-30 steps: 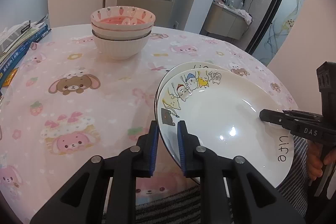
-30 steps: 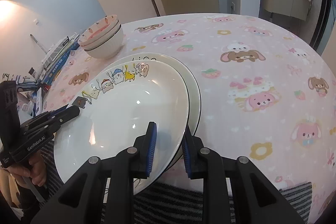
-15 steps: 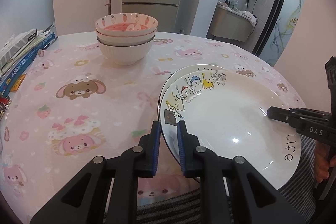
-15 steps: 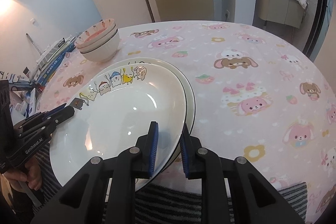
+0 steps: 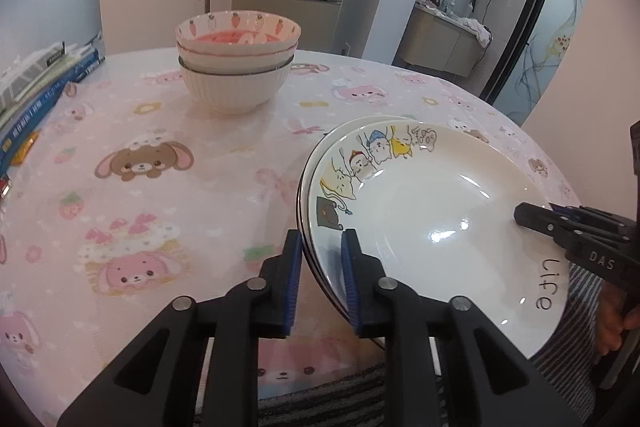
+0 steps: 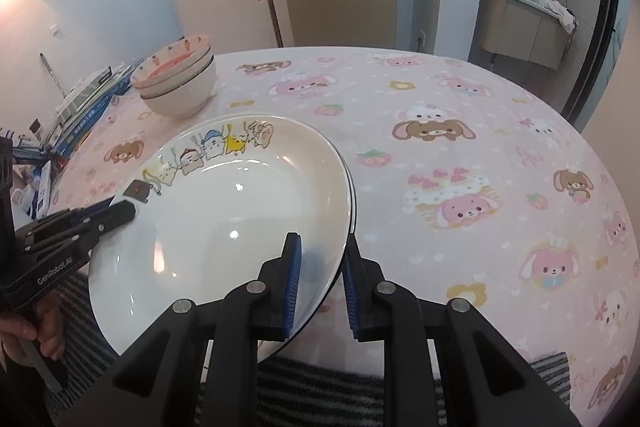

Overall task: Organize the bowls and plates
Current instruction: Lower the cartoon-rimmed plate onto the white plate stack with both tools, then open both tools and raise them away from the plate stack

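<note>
We have the cartoon plate point(image 5: 436, 211) seated on the lower plate point(image 5: 316, 163), whose dark-edged rim shows only as a thin crescent around it, so the two now form one stack near our edge of the surface point(image 5: 168, 131). The stack of bowls point(image 5: 237, 67) stands well beyond the plates, towards the far side, and we judge that like is being gathered with like.

Each gripper takes an opposite rim of the plates, which keeps so wide and shallow a load level. The left gripper point(image 5: 320, 267) straddles the rim on the bowls' side of the plates: its jaws are opening, and the rims stand between the blue pads with a gap showing on the outer side, so we judge this grip is being let go. The right gripper point(image 6: 319, 273) sits at the opposite rim, its jaws narrow and clamped on both rims.
</note>
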Available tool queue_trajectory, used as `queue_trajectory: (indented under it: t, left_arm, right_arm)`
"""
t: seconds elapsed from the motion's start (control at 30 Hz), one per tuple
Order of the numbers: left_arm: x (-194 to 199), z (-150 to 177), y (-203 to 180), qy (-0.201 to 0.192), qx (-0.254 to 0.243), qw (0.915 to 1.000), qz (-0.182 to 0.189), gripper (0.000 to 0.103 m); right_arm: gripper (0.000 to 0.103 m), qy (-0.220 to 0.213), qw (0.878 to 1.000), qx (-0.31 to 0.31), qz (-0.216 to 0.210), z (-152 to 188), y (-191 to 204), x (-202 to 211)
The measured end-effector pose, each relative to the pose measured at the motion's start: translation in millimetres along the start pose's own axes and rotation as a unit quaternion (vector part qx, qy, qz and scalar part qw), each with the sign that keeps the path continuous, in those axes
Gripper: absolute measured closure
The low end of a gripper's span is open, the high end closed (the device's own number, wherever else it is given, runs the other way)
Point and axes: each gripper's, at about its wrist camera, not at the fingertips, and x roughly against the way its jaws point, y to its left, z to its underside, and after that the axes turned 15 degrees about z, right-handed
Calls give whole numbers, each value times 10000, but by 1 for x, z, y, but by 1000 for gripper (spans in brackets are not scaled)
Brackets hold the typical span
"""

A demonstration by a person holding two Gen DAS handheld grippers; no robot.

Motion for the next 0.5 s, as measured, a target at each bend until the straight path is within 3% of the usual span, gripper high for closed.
queue_trajectory:
  t: [0.33,0.43,0.5]
  left_arm:
    - [0,1,-2,17,-9,10000,-44,77]
    - [0,2,-1,-8,56,9995,-325,59]
    - [2,2,4,-41,135,9994,-312,51]
  right_arm:
    - [81,30,10000,35,20,1,-3,-3]
    - [81,22,10000,10,17,1,-3,-4]
    - [81,-7,10000,-15,3,0,-3,-5]
